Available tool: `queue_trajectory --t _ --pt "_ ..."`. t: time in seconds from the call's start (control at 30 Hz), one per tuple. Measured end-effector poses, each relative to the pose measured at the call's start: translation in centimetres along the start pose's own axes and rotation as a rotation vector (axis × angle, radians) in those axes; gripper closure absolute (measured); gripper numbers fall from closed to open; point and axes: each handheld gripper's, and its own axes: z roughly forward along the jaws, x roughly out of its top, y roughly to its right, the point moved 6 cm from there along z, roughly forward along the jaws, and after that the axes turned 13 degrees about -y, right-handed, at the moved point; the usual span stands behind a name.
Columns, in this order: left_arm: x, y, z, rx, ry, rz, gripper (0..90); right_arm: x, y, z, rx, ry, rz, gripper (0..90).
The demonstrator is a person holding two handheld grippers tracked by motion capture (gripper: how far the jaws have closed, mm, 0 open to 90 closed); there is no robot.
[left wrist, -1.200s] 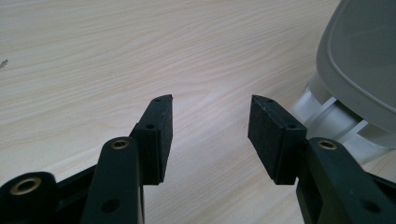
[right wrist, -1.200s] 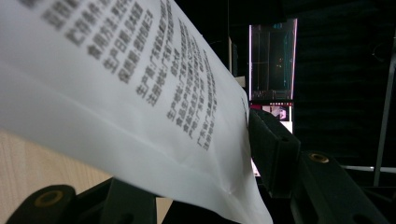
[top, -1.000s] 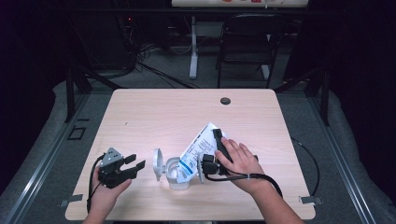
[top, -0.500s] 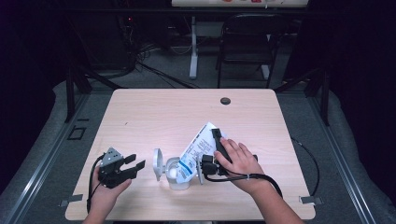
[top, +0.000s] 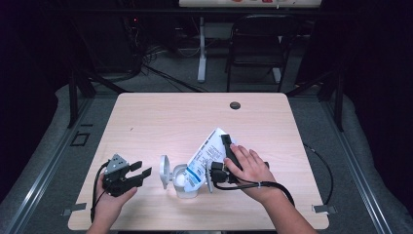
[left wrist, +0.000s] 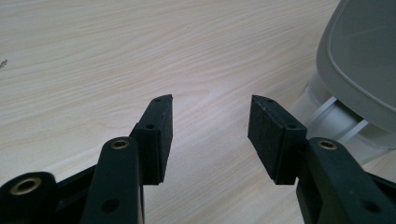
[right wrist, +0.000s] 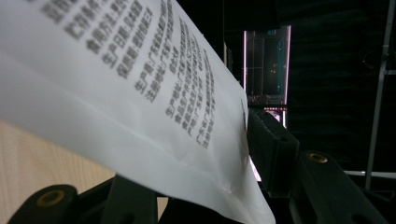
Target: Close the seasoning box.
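Observation:
A white pouch (top: pixel 204 156) with a blue label and black print leans down to the left, its lower end over a small clear container (top: pixel 186 185). The container's grey lid (top: pixel 164 171) stands open on its left side. My right gripper (top: pixel 221 148) is shut on the pouch's upper part, under the person's hand. In the right gripper view the pouch (right wrist: pixel 116 84) lies across the jaws, covers the left one and touches the right pad (right wrist: pixel 271 149). My left gripper (top: pixel 141 169) rests open left of the lid, with nothing in it. The left gripper view has that gripper (left wrist: pixel 210 126) over bare wood, with the lid (left wrist: pixel 359 60) at its right.
The light wooden table (top: pixel 195 122) has a small dark hole (top: pixel 235 105) near its far edge. Behind the table stand a dark chair (top: pixel 258 53) and a white post (top: pixel 201 48). Cables trail from both grippers toward the table's front edge.

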Motion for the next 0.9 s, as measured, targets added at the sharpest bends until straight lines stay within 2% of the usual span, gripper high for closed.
queue_trajectory --t 0.2,0.37,0.53,0.6,0.9 --pt "0.0 0.0 0.0 0.0 -0.002 0.0 50.8 -0.3 -0.7 0.1 0.031 -0.013 0.018 56.7" --pt "0.0 0.0 0.0 0.0 -0.004 0.001 50.8 -0.7 -0.9 0.3 0.063 -0.014 0.073 56.8" --pt "0.0 0.0 0.0 0.0 -0.004 0.001 50.8 -1.1 -1.2 0.4 0.085 -0.03 0.091 56.9" --pt "0.0 0.0 0.0 -0.001 -0.004 0.001 50.8 -1.2 -1.5 0.5 0.108 -0.023 0.124 56.9" --pt "-0.1 0.0 0.1 0.0 -0.009 0.001 50.8 -1.7 -2.3 0.7 0.201 -0.052 0.204 57.1"
